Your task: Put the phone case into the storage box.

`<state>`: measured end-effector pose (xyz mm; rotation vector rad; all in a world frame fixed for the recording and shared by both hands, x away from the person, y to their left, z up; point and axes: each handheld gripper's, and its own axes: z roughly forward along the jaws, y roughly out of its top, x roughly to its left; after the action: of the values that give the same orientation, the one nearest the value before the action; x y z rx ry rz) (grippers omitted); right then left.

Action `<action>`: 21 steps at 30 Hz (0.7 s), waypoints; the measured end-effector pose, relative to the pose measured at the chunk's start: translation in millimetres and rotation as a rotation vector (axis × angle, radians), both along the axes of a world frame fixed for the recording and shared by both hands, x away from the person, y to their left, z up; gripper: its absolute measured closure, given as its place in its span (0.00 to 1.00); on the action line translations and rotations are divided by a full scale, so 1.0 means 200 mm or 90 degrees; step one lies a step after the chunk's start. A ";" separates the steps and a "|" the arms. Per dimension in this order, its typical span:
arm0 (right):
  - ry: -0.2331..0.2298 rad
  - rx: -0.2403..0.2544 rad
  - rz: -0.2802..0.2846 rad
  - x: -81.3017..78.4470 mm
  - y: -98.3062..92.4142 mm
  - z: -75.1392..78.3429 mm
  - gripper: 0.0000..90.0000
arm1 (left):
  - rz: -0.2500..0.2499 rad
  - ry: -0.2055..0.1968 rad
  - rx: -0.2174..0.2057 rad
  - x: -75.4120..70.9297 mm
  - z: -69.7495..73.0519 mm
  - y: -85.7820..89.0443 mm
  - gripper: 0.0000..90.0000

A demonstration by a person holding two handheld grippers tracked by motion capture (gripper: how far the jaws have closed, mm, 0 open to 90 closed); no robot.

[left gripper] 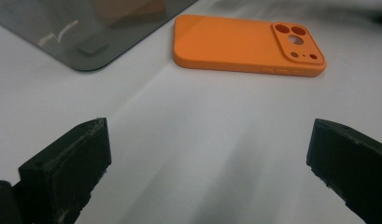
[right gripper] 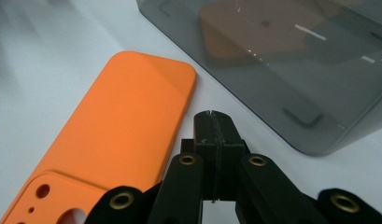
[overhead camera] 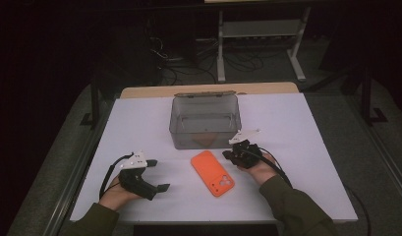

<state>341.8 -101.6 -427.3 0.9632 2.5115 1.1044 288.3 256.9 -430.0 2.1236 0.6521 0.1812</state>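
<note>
With the right tongs (right gripper: 214,122) closed empty beside the flat orange silicone phone case (overhead camera: 213,172) and the left tongs (overhead camera: 158,174) open, a push could slide the case against the smoky transparent plastic box (overhead camera: 205,121).

case (overhead camera: 212,173): orange, matt, smooth, rubbery-looking plastic, just left of the right claw (overhead camera: 227,154) | box (overhead camera: 205,121): smoky see-through plastic, glossy, just beyond that claw | table (overhead camera: 297,147): white, smooth, faint sheen, under both claws | left claw (overhead camera: 158,174) pads (left gripper: 69,170): black, matt, rough-edged | right claw links: black with brass-coloured rivets
</note>
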 end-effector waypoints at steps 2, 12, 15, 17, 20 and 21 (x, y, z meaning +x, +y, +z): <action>-0.001 -0.003 -0.002 0.01 0.01 0.00 0.98 | 0.000 0.000 0.000 0.00 0.00 0.00 0.00; -0.001 -0.016 -0.001 0.05 0.06 -0.03 0.98 | 0.000 0.000 -0.001 0.00 0.00 0.00 0.00; -0.002 -0.021 0.002 0.06 0.09 -0.04 0.99 | 0.001 -0.001 0.000 0.00 0.00 0.00 0.00; -0.004 -0.025 0.005 0.07 0.10 -0.05 0.99 | 0.000 -0.001 0.000 0.00 0.00 0.00 0.00; -0.006 -0.026 0.007 0.07 0.11 -0.06 0.99 | 0.000 0.000 -0.001 0.00 0.00 0.00 0.00; -0.011 -0.030 0.009 0.07 0.12 -0.06 0.99 | -0.001 0.000 0.000 0.00 0.00 0.00 0.00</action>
<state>356.7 -76.7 -439.2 0.9207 2.5220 1.0480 288.7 256.6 -430.5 2.1244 0.6504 0.1802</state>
